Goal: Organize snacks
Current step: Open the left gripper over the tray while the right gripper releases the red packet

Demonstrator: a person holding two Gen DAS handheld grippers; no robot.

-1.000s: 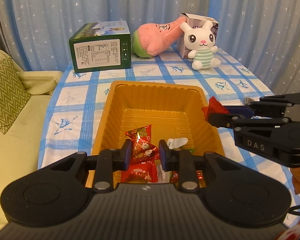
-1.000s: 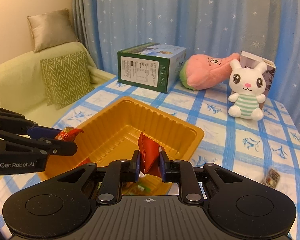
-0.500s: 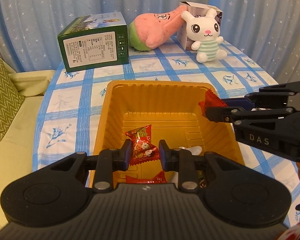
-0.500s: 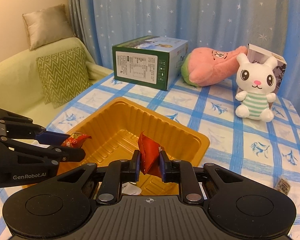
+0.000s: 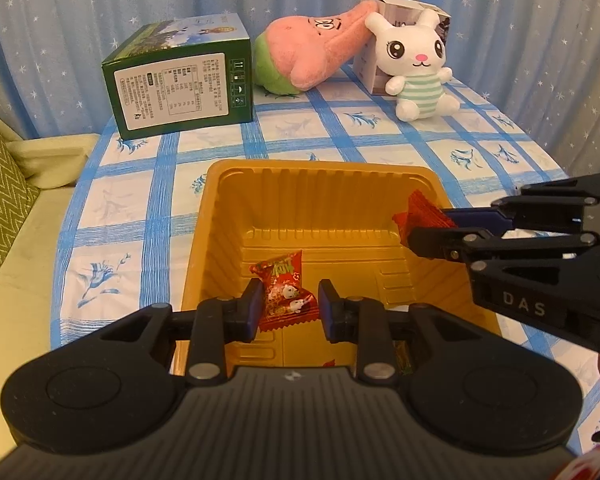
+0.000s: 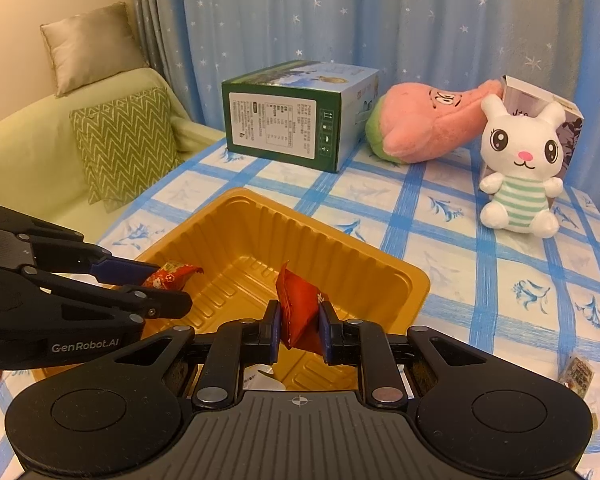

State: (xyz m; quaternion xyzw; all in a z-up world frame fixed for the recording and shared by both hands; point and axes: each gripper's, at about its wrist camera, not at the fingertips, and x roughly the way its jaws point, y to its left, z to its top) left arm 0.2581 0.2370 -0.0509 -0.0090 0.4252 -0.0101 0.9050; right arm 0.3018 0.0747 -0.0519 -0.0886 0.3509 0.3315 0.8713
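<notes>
Gripping red snack packets [image 5: 286, 292], both grippers [image 6: 299, 330]

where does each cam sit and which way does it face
Left wrist: on the left claw, looking over the yellow tray toward the curtain; its fingers pinch a red candy; the right claw enters from the right.
Right wrist: on the right claw, facing the same way; it pinches a red packet; the left claw enters from the left.
Shared: tray, green box, white bunny.
</notes>
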